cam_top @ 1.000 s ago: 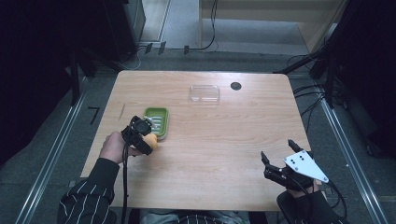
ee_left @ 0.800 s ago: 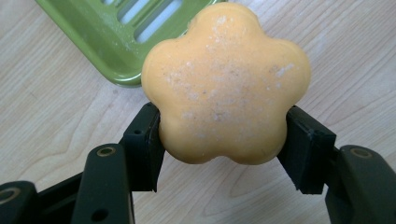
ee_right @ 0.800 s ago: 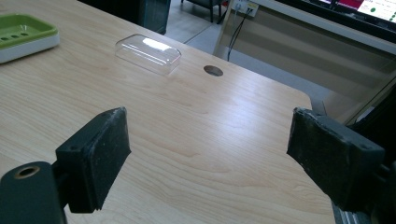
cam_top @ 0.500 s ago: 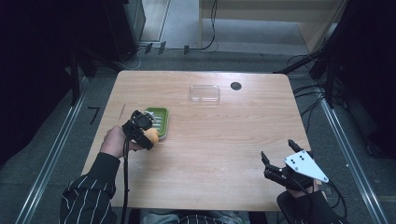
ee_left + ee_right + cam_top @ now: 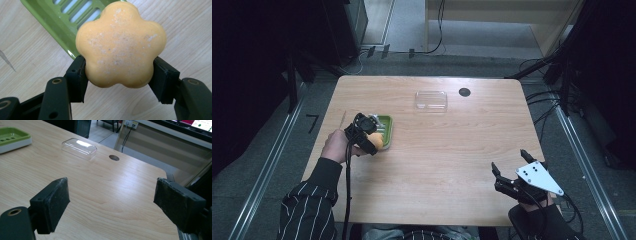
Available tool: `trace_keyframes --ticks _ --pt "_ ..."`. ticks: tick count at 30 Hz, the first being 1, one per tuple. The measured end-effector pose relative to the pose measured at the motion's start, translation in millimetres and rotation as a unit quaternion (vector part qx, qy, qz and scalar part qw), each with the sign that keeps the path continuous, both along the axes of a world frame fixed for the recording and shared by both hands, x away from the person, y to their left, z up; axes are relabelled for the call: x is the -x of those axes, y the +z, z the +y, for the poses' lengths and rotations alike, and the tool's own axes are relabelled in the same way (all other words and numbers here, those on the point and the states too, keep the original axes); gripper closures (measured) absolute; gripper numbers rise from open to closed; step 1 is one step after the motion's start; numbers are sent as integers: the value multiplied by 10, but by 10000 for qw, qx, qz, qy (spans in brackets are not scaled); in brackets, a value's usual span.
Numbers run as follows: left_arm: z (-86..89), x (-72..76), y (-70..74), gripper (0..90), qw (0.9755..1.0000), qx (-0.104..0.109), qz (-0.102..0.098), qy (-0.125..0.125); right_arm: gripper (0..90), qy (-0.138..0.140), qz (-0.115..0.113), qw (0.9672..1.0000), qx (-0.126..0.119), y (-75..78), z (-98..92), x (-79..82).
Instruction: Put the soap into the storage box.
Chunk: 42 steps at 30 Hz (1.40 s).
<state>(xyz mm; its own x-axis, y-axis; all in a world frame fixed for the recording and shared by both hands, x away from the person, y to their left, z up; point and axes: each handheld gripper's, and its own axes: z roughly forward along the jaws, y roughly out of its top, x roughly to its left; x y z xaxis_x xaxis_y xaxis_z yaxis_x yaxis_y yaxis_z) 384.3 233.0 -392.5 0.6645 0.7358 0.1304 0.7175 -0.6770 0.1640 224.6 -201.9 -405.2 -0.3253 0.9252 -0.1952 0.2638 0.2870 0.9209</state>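
An orange flower-shaped soap (image 5: 120, 45) is clamped between the two black jaws of my left gripper (image 5: 120, 77), held above the near edge of a green slotted soap dish (image 5: 62, 22). From the high view, the left gripper (image 5: 371, 137) hovers with the soap (image 5: 376, 139) over the front part of the dish (image 5: 385, 126) at the table's left. My right gripper (image 5: 511, 169) rests near the front right corner, jaws wide apart and nothing between them (image 5: 112, 202).
A clear plastic lid (image 5: 431, 99) lies toward the back middle of the wooden table (image 5: 452, 160), with a round dark cable hole (image 5: 464, 92) beside it. In the right gripper view the lid (image 5: 79, 148) and dish (image 5: 13, 138) sit far ahead.
The left gripper has carried the soap a little toward the back and right, over the green dish. The right gripper has stayed in place.
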Motion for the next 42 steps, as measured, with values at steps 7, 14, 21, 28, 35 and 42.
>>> trace_keyframes --ticks 7,14,21,28,35,42 --pt "-4 -97 9 394 10000 -15 -61 -8 134 -20 15 10000 -7 0 -9 14" --pt "-6 -185 16 394 9999 31 -106 10 133 -29 1 10000 -12 0 -13 16" --pt "7 -241 44 394 9998 54 -168 49 134 -5 8 10000 -3 -2 -6 6" --pt "19 -299 21 394 9999 53 -150 57 134 5 9 10000 -3 -3 0 1" --pt "44 -364 16 394 9998 57 -186 82 134 32 20 10000 13 -1 9 -5" --pt "35 -433 -30 394 9998 59 -189 79 133 52 13 10000 35 0 22 -13"
